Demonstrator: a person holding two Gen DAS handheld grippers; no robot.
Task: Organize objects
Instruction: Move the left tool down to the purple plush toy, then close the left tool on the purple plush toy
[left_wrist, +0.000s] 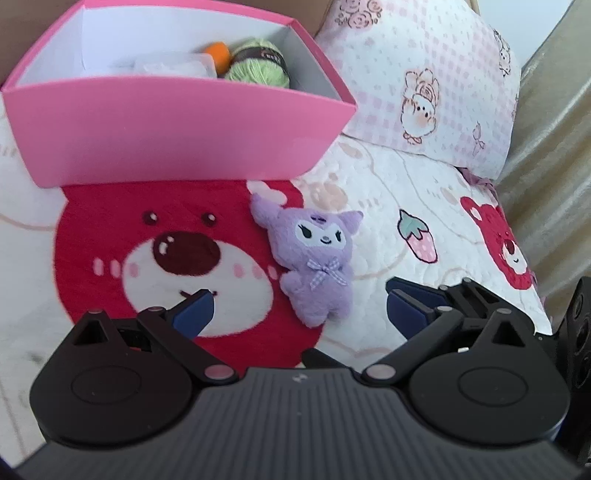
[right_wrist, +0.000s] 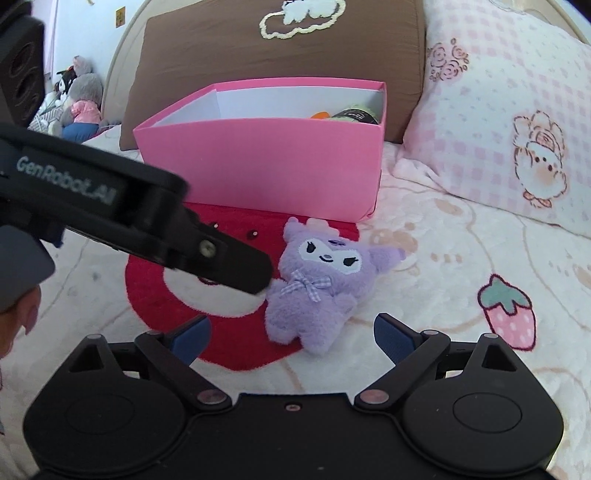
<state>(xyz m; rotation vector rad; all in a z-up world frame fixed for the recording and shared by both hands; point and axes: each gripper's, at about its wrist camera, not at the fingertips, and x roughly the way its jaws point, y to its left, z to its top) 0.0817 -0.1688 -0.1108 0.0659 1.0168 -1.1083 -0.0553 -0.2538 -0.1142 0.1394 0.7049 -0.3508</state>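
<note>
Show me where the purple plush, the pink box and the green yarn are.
purple plush (right_wrist: 325, 280), right wrist view, on its chest by the bow
pink box (right_wrist: 258, 166), right wrist view, on its front wall
green yarn (left_wrist: 258, 61), left wrist view, on the ball's top

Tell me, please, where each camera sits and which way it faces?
Left wrist: on the left gripper, facing along its open fingers at the purple plush and pink box.
Right wrist: on the right gripper, open, facing the same plush; the left gripper crosses in.
Shared: plush, box.
</note>
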